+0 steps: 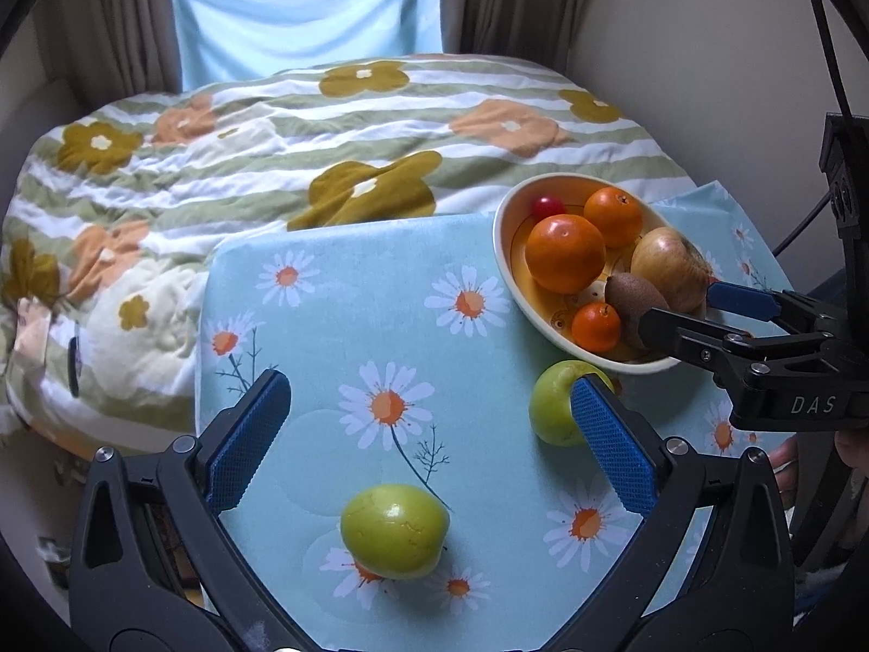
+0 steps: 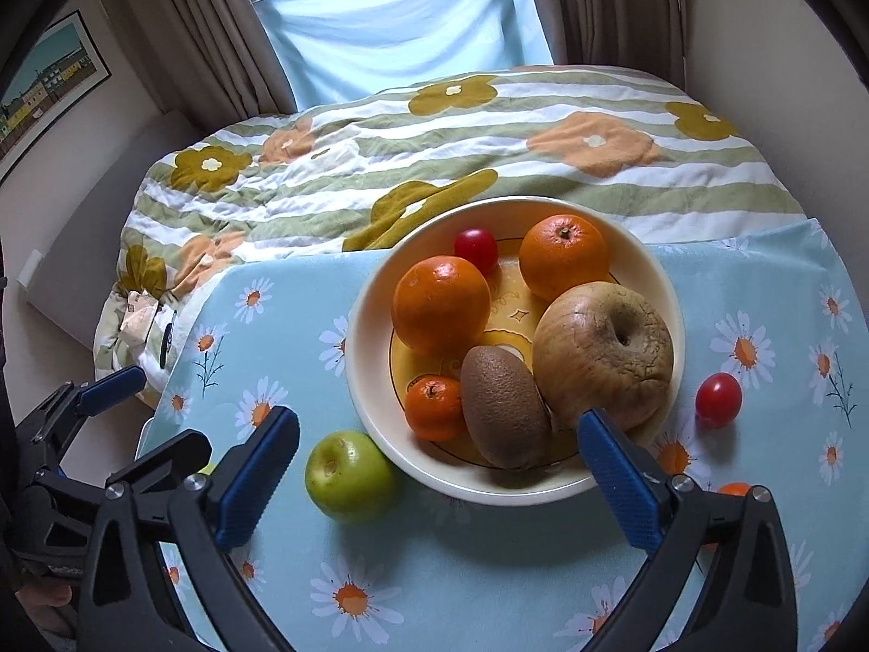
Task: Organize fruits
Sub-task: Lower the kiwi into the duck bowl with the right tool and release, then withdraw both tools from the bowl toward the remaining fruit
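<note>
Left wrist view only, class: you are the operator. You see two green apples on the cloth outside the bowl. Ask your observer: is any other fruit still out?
Observer: Yes, a red tomato lies on the cloth, right of the bowl.
Operator: Anything more there?
Observer: Something orange peeks from behind a finger of the right gripper; it is too hidden to name.
Operator: Is that gripper holding anything?
Observer: No, its jaws stand wide, empty.
</note>
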`<state>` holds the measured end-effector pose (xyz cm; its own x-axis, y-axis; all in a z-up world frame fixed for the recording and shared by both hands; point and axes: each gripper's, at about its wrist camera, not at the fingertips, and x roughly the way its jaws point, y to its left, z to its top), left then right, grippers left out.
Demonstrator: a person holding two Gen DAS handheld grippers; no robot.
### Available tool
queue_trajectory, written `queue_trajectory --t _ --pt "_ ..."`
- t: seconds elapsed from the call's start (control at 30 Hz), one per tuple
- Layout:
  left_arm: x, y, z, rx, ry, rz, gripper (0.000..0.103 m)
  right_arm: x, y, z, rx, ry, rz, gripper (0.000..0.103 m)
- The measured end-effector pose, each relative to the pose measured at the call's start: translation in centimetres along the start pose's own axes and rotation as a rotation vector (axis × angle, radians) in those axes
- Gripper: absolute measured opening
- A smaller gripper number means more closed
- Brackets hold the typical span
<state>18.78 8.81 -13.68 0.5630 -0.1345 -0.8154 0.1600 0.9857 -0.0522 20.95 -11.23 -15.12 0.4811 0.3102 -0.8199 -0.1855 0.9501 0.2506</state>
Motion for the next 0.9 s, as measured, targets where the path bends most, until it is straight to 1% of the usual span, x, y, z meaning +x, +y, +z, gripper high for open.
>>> queue_trajectory --t 0.3,0.5,0.67,0.83,0.9 --pt "-2.9 -0.2 0.7 0.02 -0.054 0.011 0.103 -2.8 0.7 0.5 -0.028 -0.043 -0.014 0.102" --pt "-5.5 -1.0 0.6 0.006 -0.098 0.03 0.103 -5.3 0.7 0.5 -0.053 -0.071 -0.01 0.102" --pt "-8.0 -2.0 -0.3 -0.023 -0.132 0.052 0.103 -7.9 0.3 0.1 -0.077 -0.105 -0.009 0.102" --pt "-10.2 -3.2 -2.0 -0.065 -0.155 0.072 0.103 -10.7 -0.5 -1.3 -0.103 -0.137 -0.019 0.102" --pt "-10.7 -3.9 -2.9 -0.075 -0.162 0.083 0.103 -11.7 -1.0 -2.0 -0.113 -0.145 -0.035 0.102"
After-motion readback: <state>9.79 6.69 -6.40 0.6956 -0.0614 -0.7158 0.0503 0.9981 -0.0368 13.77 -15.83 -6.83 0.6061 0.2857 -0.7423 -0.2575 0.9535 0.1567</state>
